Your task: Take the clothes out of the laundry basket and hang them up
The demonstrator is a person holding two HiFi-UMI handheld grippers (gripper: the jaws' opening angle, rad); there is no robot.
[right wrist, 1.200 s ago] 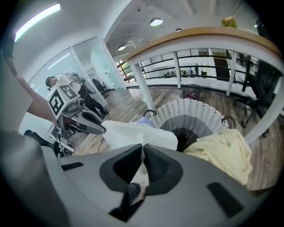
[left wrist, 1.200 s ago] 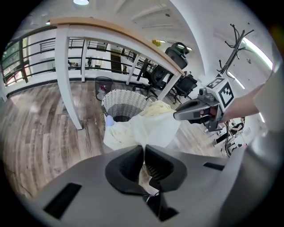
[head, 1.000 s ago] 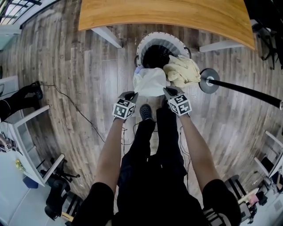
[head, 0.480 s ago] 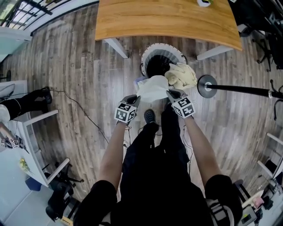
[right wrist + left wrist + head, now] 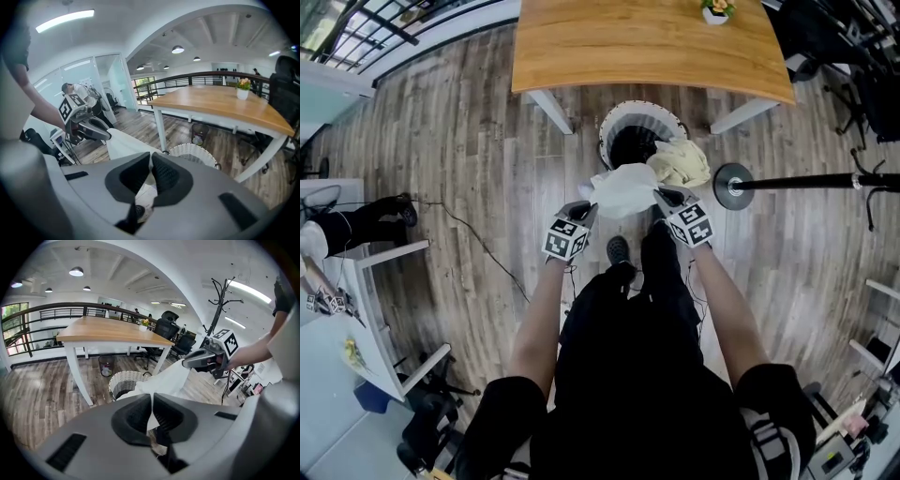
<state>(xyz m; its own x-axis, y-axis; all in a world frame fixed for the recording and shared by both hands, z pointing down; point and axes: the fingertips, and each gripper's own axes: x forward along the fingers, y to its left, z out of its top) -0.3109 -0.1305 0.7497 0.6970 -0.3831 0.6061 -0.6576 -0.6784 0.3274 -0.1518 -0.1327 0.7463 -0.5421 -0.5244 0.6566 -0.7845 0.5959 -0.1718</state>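
Both grippers — left [image 5: 578, 208], right [image 5: 665, 197] — have jaws pinched on the white garment [image 5: 624, 189], stretched above the laundry basket [image 5: 639, 122]; thin edge grips could slip — fabric drops back.

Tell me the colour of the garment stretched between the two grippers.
The garment is plain white; the head view shows it best.

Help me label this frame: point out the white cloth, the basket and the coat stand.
white cloth [image 5: 623, 190], head view, middle of fabric
basket [image 5: 643, 105], head view, far rim
coat stand [image 5: 732, 187], head view, round base
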